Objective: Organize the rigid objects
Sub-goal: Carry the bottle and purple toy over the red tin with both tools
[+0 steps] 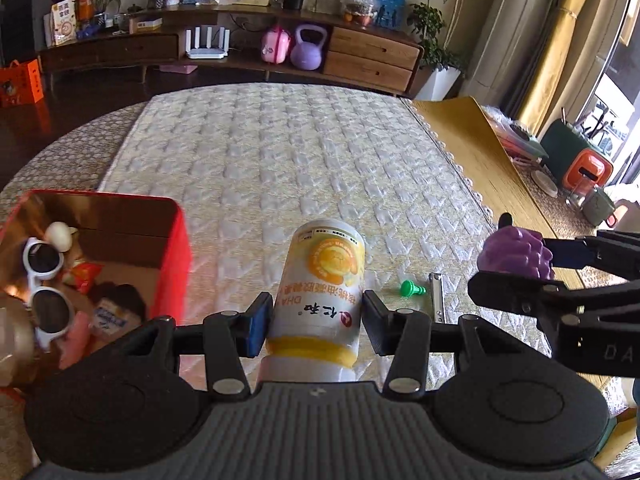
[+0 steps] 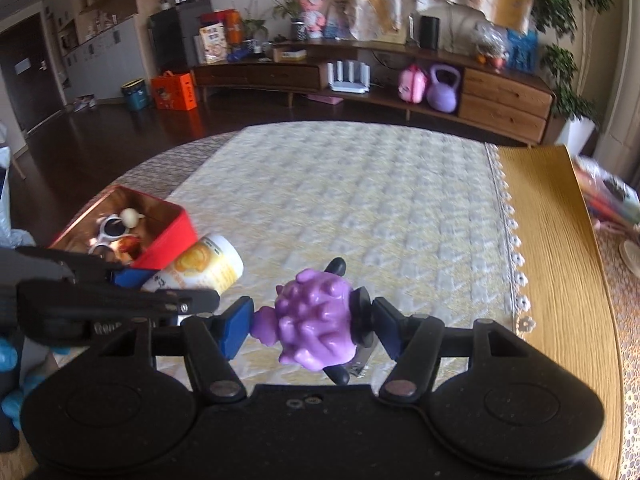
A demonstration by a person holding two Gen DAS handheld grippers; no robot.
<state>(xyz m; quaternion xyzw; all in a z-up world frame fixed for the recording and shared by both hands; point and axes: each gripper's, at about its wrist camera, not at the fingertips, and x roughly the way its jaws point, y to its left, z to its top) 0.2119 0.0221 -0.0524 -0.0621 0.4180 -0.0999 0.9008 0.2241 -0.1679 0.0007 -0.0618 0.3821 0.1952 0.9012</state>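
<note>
My left gripper is shut on a white and yellow supplement bottle, held lying along the fingers above the quilted mat; the bottle also shows in the right wrist view. My right gripper is shut on a knobbly purple toy with black parts; the toy also shows in the left wrist view. A red tin box at the left holds white sunglasses and several small items; the box also shows in the right wrist view.
A small green piece and a metal nail clipper lie on the quilted mat between the grippers. A wooden table surface lies to the right with cups and clutter. A long cabinet stands behind.
</note>
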